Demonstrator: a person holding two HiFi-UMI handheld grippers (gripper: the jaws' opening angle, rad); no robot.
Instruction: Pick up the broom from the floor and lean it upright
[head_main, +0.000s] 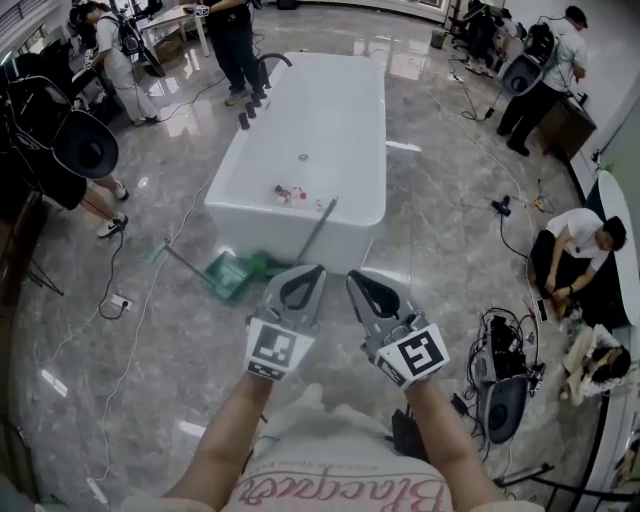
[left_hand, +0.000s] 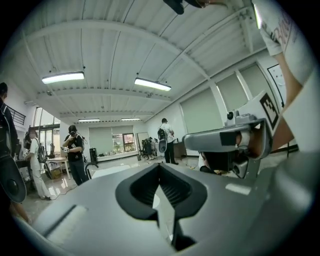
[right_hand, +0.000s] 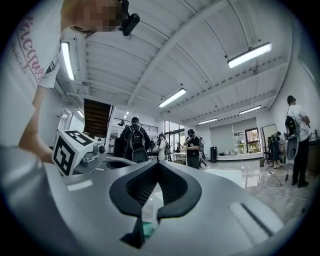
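Both tools are clenched w/ nothing in them: left tool (head_main: 303, 283) and right tool (head_main: 372, 290) are held side by side at about chest level, pointing fwd, pads together in each gripper view, only floor and a bit of green showing through the gaps. The broom (head_main: 318, 228) is ahead of and below the tools, just past the left tool's tip in the head view. Its grey handle slants up against the side of the white bathtub (head_main: 340, 130), and the green head (head_main: 252, 267) is down on the floor (head_main: 150, 380), so it looks already propped, i.e. the task reads as done or nearly so. A green pan-like piece (head_main: 228, 277) w/ a thin rod lies just left of the head; can't tell if it belongs to the broom. Handling, as a guess: light, stiff pole, prob. smooth metal or plastic, so it may be slippery in narrow pads and will pivot if pinched far from its balance pt. Best hold would be mid-handle or a bit above, one tool there and the other lower to steer the head. The bristle end is soft and a poor place to grab. Glossy stone floor means the head could slide out if the lean is shallow. Writing: no brand or label legible on broom or tub. The square-marker cubes (head_main: 278, 348) carry black-and-white patterns, no letters. The person's shirt (head_main: 350, 492) has pink script, upside down here, approx. "Blacque…", not fully readable.
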